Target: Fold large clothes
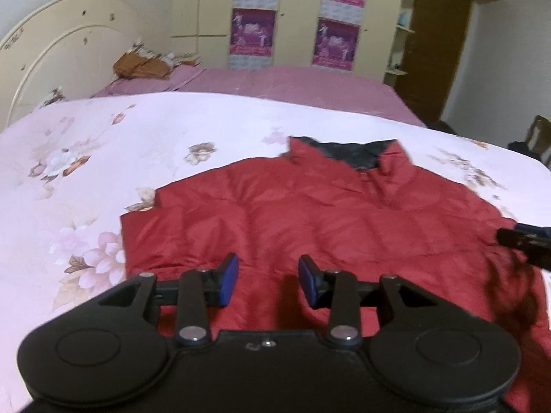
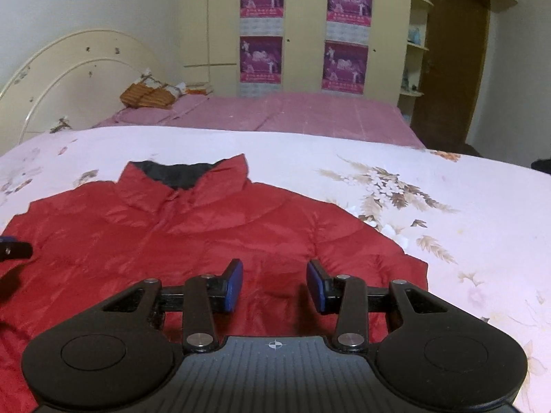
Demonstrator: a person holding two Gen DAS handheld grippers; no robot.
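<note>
A red padded jacket (image 1: pixel 310 213) with a dark-lined collar lies flat, front up, on the floral bedspread (image 1: pixel 103 144). In the left wrist view my left gripper (image 1: pixel 268 268) hovers over the jacket's lower left part, its blue pads apart with only red fabric showing beneath. The right gripper's tip (image 1: pixel 523 244) shows at the jacket's right edge. In the right wrist view the jacket (image 2: pixel 172 241) fills the left half, and my right gripper (image 2: pixel 274 273) is open above its right side near the sleeve. The left gripper's tip (image 2: pixel 13 249) pokes in at the left edge.
Beyond the bedspread (image 2: pixel 447 206) lies a pink sheet (image 2: pixel 310 110) with a brown bundle (image 2: pixel 148 96) by the cream headboard (image 2: pixel 69 65). A wardrobe with purple posters (image 2: pixel 261 27) and a brown door (image 2: pixel 454 62) stand behind the bed.
</note>
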